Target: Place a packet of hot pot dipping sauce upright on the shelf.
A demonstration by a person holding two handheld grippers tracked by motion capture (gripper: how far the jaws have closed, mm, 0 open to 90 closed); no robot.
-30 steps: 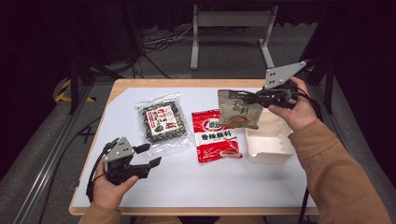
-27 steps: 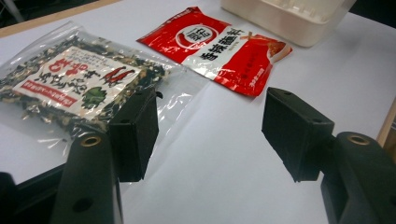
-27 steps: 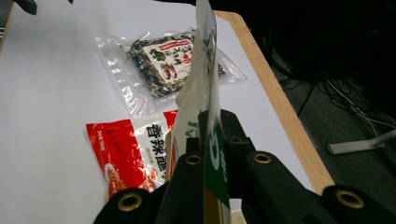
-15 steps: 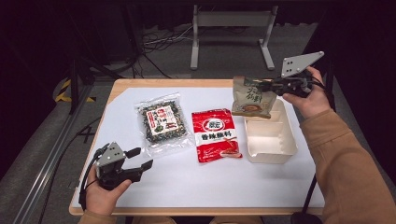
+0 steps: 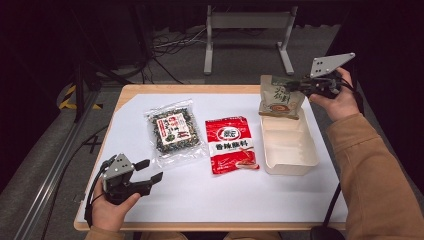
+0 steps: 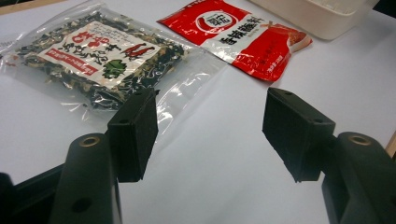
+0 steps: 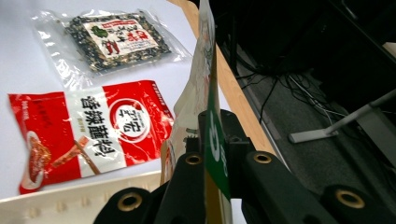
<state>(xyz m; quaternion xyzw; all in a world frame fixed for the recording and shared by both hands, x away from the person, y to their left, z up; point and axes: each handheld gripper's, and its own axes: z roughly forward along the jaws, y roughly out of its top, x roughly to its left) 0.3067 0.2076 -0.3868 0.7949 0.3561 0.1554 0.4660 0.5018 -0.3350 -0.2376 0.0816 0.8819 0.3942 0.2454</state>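
**Jaw State and Pouch Position**

Jaws of the right gripper (image 5: 299, 86) are clamped on the beige pouch (image 5: 280, 97), which is held upright above the white tray's (image 5: 290, 167) far end. The left gripper (image 5: 148, 170) is held parted, empty, near the clear seaweed bag (image 5: 174, 131).

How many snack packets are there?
3. The clear packet of dark bits lies on the table, left of the red packet. The beige packet is pinched in the right gripper above the far end of the white tray.
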